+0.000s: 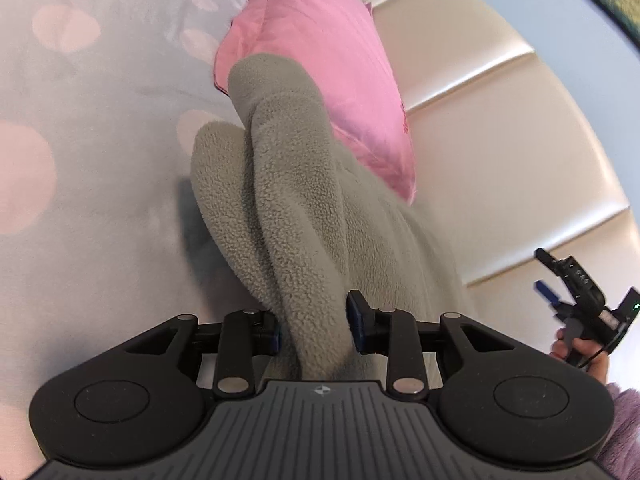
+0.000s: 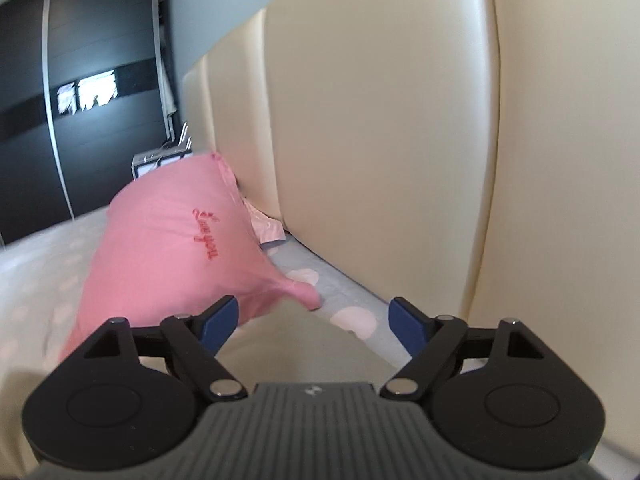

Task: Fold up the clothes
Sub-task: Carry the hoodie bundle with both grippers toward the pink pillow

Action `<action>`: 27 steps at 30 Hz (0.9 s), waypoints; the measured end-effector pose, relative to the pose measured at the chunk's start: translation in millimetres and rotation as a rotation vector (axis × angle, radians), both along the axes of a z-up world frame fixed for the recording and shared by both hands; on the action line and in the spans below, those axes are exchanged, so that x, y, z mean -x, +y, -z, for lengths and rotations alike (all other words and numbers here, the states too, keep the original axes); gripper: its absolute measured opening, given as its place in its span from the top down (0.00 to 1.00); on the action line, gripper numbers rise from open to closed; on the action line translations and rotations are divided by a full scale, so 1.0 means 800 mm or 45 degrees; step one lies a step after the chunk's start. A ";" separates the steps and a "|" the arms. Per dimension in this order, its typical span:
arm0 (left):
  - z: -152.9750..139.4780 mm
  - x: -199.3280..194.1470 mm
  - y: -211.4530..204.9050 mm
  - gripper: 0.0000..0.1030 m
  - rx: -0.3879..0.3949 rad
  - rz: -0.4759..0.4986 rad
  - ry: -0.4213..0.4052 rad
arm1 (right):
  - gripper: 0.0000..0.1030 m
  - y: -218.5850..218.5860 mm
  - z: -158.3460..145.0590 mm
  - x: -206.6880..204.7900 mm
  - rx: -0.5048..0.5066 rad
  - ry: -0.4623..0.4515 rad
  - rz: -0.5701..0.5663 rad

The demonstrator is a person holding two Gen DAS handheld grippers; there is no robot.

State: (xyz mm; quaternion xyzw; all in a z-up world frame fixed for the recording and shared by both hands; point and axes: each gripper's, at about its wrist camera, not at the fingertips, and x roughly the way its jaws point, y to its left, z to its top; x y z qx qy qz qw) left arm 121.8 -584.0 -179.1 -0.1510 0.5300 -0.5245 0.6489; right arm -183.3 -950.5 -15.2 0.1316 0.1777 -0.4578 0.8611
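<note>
Left wrist view: grey fleece garment (image 1: pixel 296 208) is bunched into a thick roll w/ two lobes, hanging from the left gripper (image 1: pixel 314 330) and trailing onto the spotted bedsheet (image 1: pixel 80 152); far end lies against the pink pillow (image 1: pixel 320 60). Left jaws narrow, pads pressing on the fleece from both sides, so a firm pinch. No flat panel or crisp crease visible on the fleece.

Right gripper (image 2: pixel 314 320) stands wide apart, nothing betw. the pads in the right wrist view; it points along the bed toward pillow and cream padded headboard (image 2: pixel 380 140). Same tool shows at the edge of the left wrist view (image 1: pixel 576 292), held in a hand, well apart from the fleece.

Judgement: fold barely begun or mid-way at best. Garment gathered, not laid out. Left to do, approx.: spread flat on sheet, bring halves together, square up. Whether any fold already sits inside the roll: cannot tell.
</note>
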 end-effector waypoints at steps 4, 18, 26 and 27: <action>-0.020 0.002 0.030 0.73 -0.025 -0.003 -0.092 | 0.27 0.019 0.024 0.026 -0.057 0.030 -0.071; -0.054 0.058 -0.006 0.73 -0.112 0.130 -0.357 | 0.29 0.054 0.140 -0.001 -0.280 0.330 -0.147; -0.009 0.056 -0.037 0.73 -0.289 0.139 -0.339 | 0.21 0.033 0.174 0.002 -0.462 0.269 -0.007; -0.013 0.059 -0.037 0.73 -0.296 0.142 -0.353 | 0.21 0.036 0.171 0.001 -0.458 0.283 0.007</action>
